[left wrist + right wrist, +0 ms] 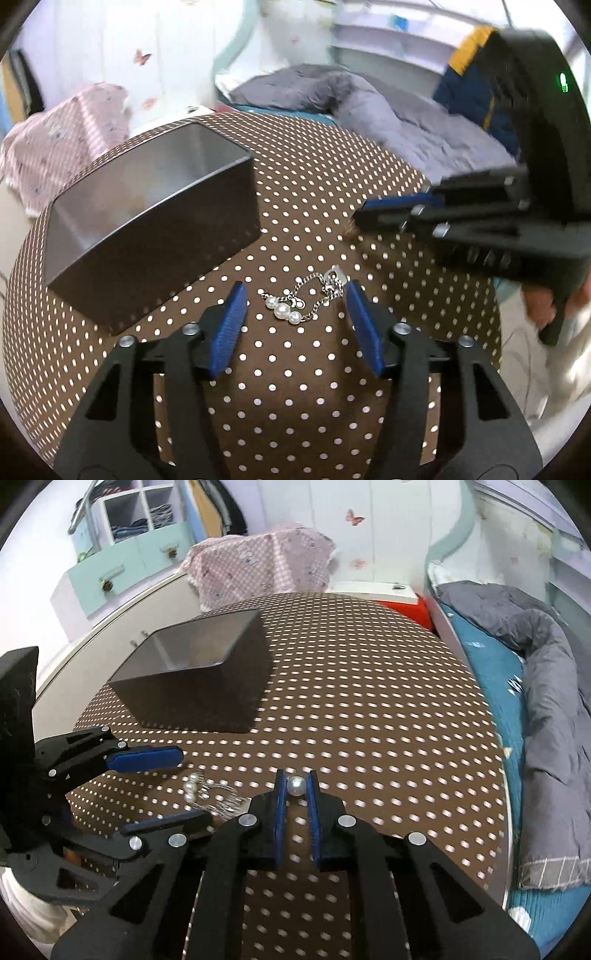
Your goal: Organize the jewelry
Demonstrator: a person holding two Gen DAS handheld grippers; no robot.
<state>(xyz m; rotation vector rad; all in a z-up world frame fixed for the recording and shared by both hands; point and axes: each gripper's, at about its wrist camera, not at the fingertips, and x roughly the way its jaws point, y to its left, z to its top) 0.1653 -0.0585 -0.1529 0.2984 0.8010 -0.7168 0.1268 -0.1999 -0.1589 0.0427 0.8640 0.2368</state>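
A silver chain with three pearls [295,301] lies on the brown polka-dot cloth [314,192]. My left gripper [295,299] is open, its blue pads on either side of the chain, low over the cloth. The chain also shows in the right wrist view [207,794], between the left gripper's pads [147,757]. My right gripper [296,787] is shut on a single round pearl [296,785] held at its fingertips above the cloth. In the left wrist view the right gripper [360,218] hovers to the right. An open dark box [147,221] stands left of the chain.
The box [199,675] has a grey inside and appears empty. A bed with a grey quilt [546,716] runs along the right of the table. A pink patterned cloth [258,561] and a white cabinet [110,642] lie behind the table.
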